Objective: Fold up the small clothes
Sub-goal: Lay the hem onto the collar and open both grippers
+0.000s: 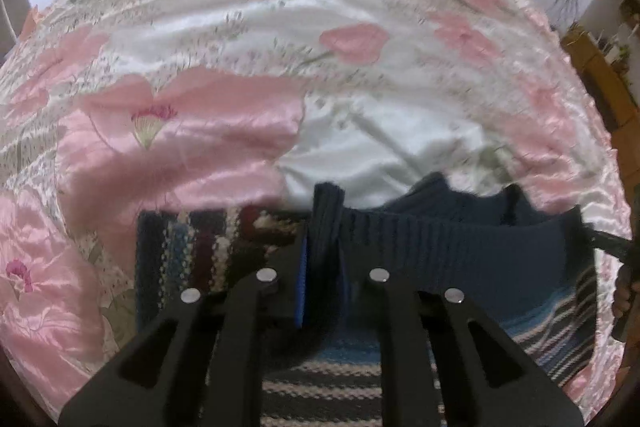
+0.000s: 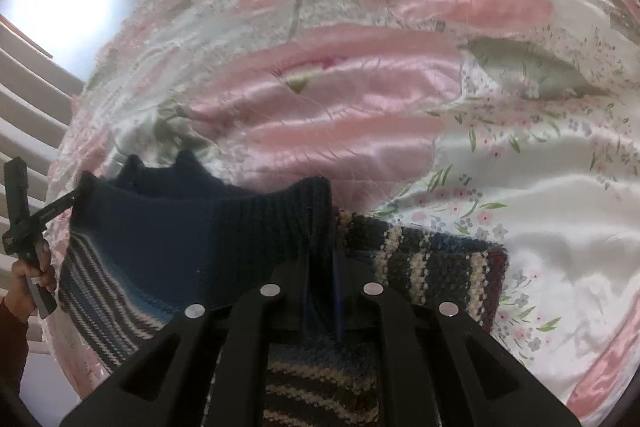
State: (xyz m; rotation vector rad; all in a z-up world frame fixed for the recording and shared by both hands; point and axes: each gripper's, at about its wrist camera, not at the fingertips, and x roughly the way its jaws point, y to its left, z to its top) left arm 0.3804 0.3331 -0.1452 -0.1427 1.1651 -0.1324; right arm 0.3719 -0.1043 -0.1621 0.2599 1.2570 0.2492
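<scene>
While both grippers were lifting it, the small knitted sweater [image 1: 460,251] hung just above the bed, over the pink flowered bedspread [image 1: 180,131]. The left gripper [image 1: 324,267] was clenched on the dark ribbed hem at one corner, and the cloth stood up between its fingers [image 1: 301,279]. The right gripper [image 2: 322,291] was closed on the other corner of the same hem in the same way. Between the two grips the navy band was stretched almost straight, probably so that the edge stayed even while it was carried over for a fold. Below the fingers the striped body of the sweater lay against the bedspread, and beside each gripper a striped sleeve [image 2: 440,259] lay flat, to the outer side. In the right wrist view, far to the left of the fingers, a hand [image 2: 28,283] held the handle of the other gripper. The pictures were a little blurred, so I could not tell how deep the hem sat in the grips.
</scene>
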